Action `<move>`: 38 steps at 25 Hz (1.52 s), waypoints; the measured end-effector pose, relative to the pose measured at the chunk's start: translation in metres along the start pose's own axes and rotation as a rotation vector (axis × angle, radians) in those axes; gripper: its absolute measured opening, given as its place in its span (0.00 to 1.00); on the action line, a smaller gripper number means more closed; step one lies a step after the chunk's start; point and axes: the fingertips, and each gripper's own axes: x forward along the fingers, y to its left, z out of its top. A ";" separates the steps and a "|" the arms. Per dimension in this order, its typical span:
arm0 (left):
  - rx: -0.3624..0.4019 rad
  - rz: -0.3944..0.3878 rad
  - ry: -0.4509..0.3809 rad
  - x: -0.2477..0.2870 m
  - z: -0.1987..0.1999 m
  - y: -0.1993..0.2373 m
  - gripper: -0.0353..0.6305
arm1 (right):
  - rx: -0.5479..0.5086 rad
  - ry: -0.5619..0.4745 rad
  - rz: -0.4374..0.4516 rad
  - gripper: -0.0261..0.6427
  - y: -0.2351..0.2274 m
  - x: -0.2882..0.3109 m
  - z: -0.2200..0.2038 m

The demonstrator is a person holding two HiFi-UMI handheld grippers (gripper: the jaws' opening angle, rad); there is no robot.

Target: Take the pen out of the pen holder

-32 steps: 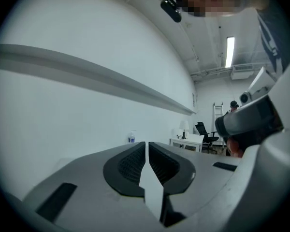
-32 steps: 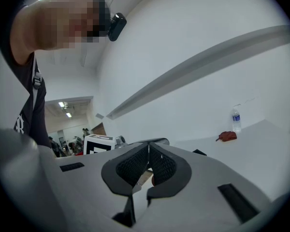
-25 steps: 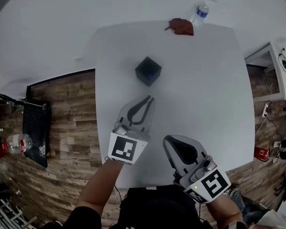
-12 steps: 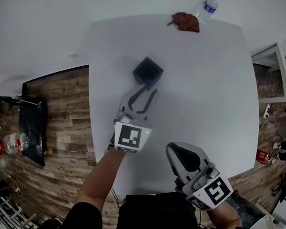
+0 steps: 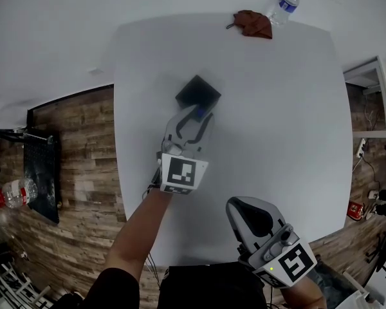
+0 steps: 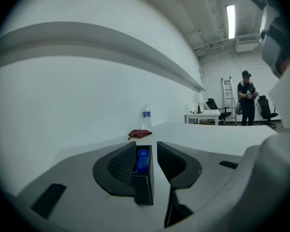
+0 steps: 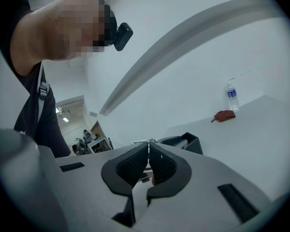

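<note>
Left gripper [image 6: 146, 149] at pen holder [image 6: 144, 190] on bench [image 5: 276, 108]: fingers opening, blue pen [image 6: 142, 159] between them (no pinch). Right gripper [image 7: 148, 146]: fingers pressed together, nothing held.

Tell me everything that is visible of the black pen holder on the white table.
The pen holder is a small black box, square from above and open at the top, with a matte, leather-like look. It stands upright on the white table, one corner turned toward the person. A blue pen stands inside, its top showing above the near rim. The left gripper, its jaws opening, is close before it, with the pen's top seen between the jaws. Whether they touch the holder I cannot tell.
</note>
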 end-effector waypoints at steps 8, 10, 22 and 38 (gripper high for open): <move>0.009 0.031 0.011 0.011 -0.006 0.005 0.23 | -0.023 0.008 -0.014 0.06 -0.009 -0.007 -0.003; 0.003 0.043 0.008 0.011 -0.008 0.007 0.20 | -0.023 -0.005 -0.018 0.06 -0.010 -0.008 0.000; 0.026 0.055 -0.021 -0.002 0.018 0.007 0.17 | -0.034 -0.042 -0.022 0.06 -0.002 -0.016 0.013; 0.068 0.014 -0.113 -0.088 0.102 -0.024 0.17 | -0.120 -0.105 -0.019 0.06 0.050 -0.044 0.033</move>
